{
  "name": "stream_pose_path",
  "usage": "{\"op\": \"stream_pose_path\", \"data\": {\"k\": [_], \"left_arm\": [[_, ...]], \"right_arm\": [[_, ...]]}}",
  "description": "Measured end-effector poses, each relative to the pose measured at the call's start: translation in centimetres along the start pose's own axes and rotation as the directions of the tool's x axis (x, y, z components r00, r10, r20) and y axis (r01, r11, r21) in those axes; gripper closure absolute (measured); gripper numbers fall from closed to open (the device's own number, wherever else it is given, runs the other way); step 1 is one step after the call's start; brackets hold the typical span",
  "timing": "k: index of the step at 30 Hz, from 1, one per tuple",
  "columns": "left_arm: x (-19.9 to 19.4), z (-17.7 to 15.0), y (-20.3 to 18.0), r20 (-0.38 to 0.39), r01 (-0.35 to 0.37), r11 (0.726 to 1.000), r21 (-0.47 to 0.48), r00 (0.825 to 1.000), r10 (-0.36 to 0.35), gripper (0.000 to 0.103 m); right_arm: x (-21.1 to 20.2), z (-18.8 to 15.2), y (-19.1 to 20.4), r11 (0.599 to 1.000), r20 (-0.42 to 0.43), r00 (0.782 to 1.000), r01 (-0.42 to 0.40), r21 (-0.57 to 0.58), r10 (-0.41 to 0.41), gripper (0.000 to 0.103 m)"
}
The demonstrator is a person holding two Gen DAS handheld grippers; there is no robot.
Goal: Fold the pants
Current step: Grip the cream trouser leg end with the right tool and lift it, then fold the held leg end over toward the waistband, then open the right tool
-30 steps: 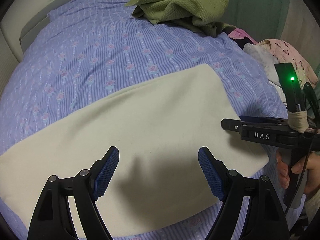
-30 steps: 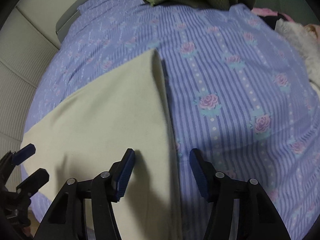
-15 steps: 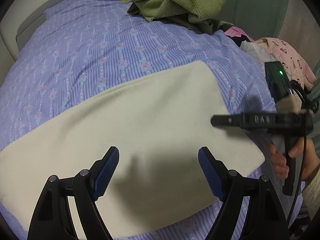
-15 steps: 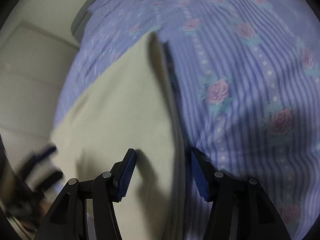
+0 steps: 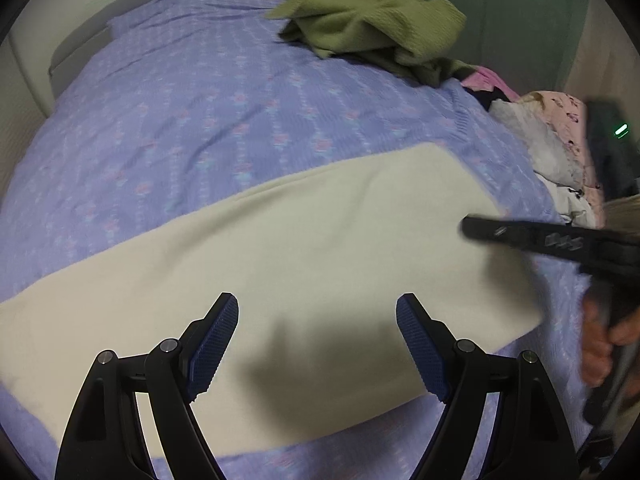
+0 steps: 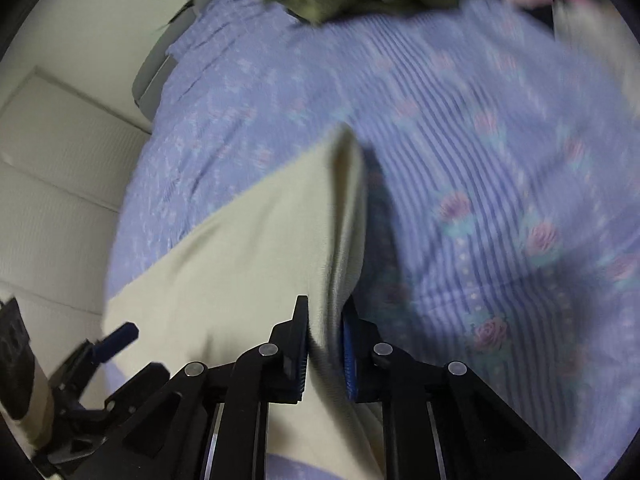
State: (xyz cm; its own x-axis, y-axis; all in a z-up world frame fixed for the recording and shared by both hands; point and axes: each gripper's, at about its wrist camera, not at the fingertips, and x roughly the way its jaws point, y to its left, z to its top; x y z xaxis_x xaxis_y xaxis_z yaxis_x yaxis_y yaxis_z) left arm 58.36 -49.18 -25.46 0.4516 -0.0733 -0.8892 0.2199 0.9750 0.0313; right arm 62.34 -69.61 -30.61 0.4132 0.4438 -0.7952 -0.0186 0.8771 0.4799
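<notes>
The right gripper (image 6: 324, 344) is closing on the near edge of the cream pants (image 5: 304, 248), pinching the cloth. The left gripper (image 5: 316, 344) is hanging wide open above them, holding nothing. The pants are lying long across the purple bed (image 5: 192, 112), stretching away leftward.
</notes>
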Motion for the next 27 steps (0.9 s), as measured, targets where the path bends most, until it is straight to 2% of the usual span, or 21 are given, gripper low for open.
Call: {"op": "stream_pose_path", "data": {"k": [7, 11, 16, 21, 25, 27], "left_arm": [[-5.8, -3.0, 7.2, 0.013, -0.045, 0.994, -0.095, 0.999, 0.046, 0.022], [-9.6, -5.1, 12.2, 0.027, -0.061, 0.987, -0.147, 0.997, 0.066, 0.022], [-14.1, -8.3, 18.8, 0.043, -0.104, 0.975, -0.195, 0.992, 0.115, 0.022], [-17.2, -11.1, 24.3, 0.038, -0.096, 0.962, -0.254, 0.993, 0.109, 0.022], [-18.7, -12.8, 27.9, 0.041, -0.086, 0.957, -0.276, 0.994, 0.101, 0.022], [-19.2, -13.6, 29.9, 0.040, -0.105, 0.955, -0.276, 0.992, 0.120, 0.022]], "right_arm": [[-4.5, 0.5, 10.7, 0.973, 0.054, 0.995, 0.099, -0.210, -0.089, 0.087], [-5.6, -0.3, 15.0, 0.957, 0.057, 0.990, 0.143, -0.252, -0.133, 0.087], [-6.0, -2.1, 22.4, 0.938, 0.058, 0.986, 0.166, -0.303, -0.156, 0.087], [-5.7, -3.7, 29.5, 0.927, 0.073, 0.986, 0.166, -0.336, -0.150, 0.087], [-4.1, -4.9, 34.6, 0.919, 0.040, 0.990, 0.142, -0.368, -0.137, 0.087], [-2.7, -5.7, 37.0, 0.906, 0.024, 0.989, 0.146, -0.397, -0.149, 0.087]]}}
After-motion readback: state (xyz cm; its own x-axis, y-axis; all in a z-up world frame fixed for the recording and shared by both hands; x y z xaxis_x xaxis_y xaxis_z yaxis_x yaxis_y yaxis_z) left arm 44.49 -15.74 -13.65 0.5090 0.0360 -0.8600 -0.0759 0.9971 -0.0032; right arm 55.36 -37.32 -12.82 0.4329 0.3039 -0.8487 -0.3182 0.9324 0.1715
